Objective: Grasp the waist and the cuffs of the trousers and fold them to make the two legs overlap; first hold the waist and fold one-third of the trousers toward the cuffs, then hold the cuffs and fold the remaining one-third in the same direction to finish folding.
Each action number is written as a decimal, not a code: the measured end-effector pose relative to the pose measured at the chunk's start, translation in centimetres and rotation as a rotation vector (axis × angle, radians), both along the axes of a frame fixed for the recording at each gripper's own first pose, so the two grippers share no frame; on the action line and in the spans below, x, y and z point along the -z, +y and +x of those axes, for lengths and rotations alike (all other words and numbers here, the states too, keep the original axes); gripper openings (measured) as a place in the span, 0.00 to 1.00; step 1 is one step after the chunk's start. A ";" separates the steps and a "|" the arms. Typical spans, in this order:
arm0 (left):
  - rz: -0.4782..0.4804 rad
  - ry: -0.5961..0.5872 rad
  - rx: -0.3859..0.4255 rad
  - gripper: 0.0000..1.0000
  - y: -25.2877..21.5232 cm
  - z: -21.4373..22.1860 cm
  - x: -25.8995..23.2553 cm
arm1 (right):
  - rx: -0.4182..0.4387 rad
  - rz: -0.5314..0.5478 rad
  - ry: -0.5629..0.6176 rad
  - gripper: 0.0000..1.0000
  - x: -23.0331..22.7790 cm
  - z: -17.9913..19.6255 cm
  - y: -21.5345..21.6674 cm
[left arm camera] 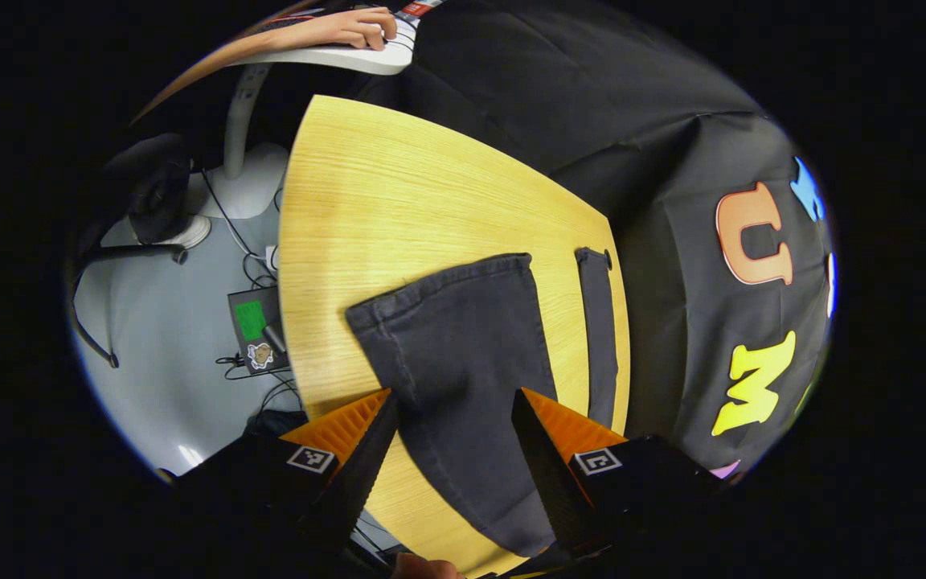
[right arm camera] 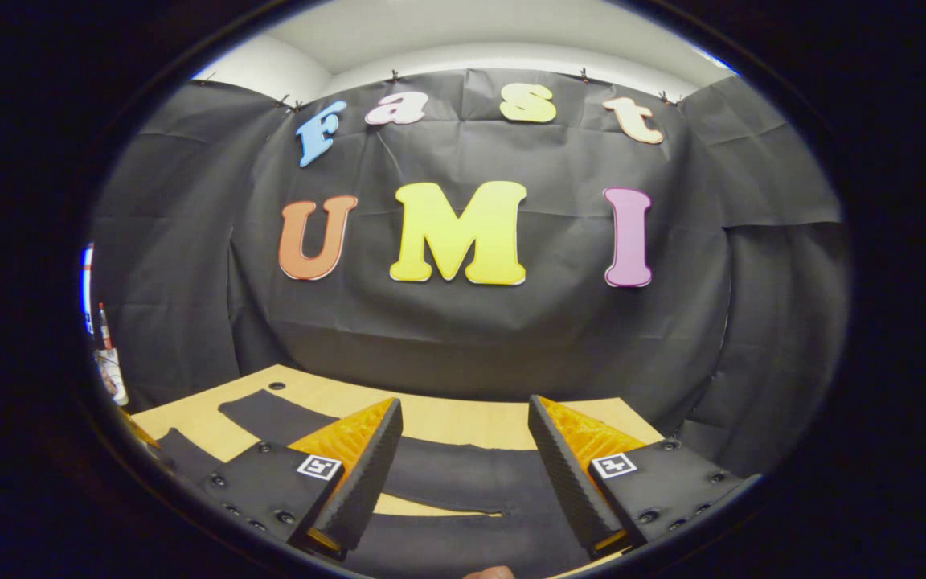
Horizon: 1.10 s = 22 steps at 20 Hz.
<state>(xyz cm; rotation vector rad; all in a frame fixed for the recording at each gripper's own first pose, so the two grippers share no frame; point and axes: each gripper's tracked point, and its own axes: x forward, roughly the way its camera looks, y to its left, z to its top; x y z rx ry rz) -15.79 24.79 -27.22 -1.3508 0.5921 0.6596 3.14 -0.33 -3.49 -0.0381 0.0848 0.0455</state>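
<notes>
Looking down from the left side first, then across:

left claw (left arm camera: pixel 453 438): wide open, nothing in it, hanging over the bench (left arm camera: pixel 399 201) with one trouser leg lying right between its two fingers

trousers (left arm camera: pixel 463 354): dark pair spread flat on the wooden bench, legs apart, not overlapped yet

near leg: wide one, running straight away from the left claw, its hemmed cuff (left arm camera: pixel 439 285) at the far end

second leg (left arm camera: pixel 598 330): thin strip off to the right of that, a stripe of bare bench between the two

long axis: both legs run roughly parallel with the left claw's pointing direction, so I'd guess it sits nearer the waist end, can't see the waist itself though

right claw (right arm camera: pixel 463 474): also open and empty, held low, looking across the bench at the booth wall

trousers from that side (right arm camera: pixel 447 482): dark bands lying crosswise, left to right, just below and beyond its fingers

who's closer: honestly both look near the fabric, neither touching it as far as I can tell
</notes>
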 end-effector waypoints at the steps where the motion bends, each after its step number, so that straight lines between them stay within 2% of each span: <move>1: -0.003 0.000 -0.004 0.93 0.0 0.6 0.1 | 0.006 -0.002 -0.001 0.94 -0.1 -0.1 -0.1; 4: -0.023 0.008 0.017 0.90 -0.2 1.4 0.2 | 0.029 -0.016 -0.001 0.94 -0.1 -0.3 -1.0; 6: -0.045 0.019 0.018 0.89 -0.3 1.4 0.8 | 0.054 -0.017 0.017 0.97 0.5 -0.4 -2.4; 7: -0.062 0.022 -0.001 0.83 -0.1 1.4 1.1 | 0.066 -0.014 0.029 0.98 0.8 -0.5 -3.2; 8: -0.078 0.052 -0.019 0.60 0.2 0.6 1.5 | 0.079 -0.016 0.038 0.98 1.1 -0.4 -4.1; 10: -0.133 0.038 -0.063 0.13 -0.1 0.7 2.0 | 0.100 -0.008 0.072 0.99 1.9 -0.2 -6.4; 11: -0.155 0.029 -0.074 0.12 -0.1 0.7 1.9 | 0.099 0.010 0.101 0.99 2.5 0.0 -7.5; 12: -0.163 0.025 -0.074 0.07 -0.2 0.8 1.9 | 0.107 0.031 0.133 0.94 3.4 0.3 -9.0; 13: -0.158 0.029 -0.065 0.06 -0.1 0.8 2.0 | 0.136 0.047 0.167 0.96 4.2 0.7 -11.1; 16: -0.133 0.044 -0.033 0.04 0.0 0.7 2.1 | 0.268 0.102 0.285 0.94 7.5 1.6 -19.3; 17: -0.138 0.042 -0.033 0.04 0.0 0.8 2.1 | 0.308 0.121 0.325 0.96 8.6 1.5 -21.7; 19: -0.132 0.045 -0.025 0.04 0.0 0.8 2.1 | 0.388 0.162 0.418 0.96 11.4 0.6 -26.2; 20: -0.127 0.049 -0.020 0.04 0.0 0.8 2.1 | 0.429 0.192 0.487 0.93 13.3 -0.1 -27.8; 22: -0.127 0.049 -0.021 0.04 0.1 0.9 2.2 | 0.491 0.305 0.657 0.97 17.7 -2.5 -29.8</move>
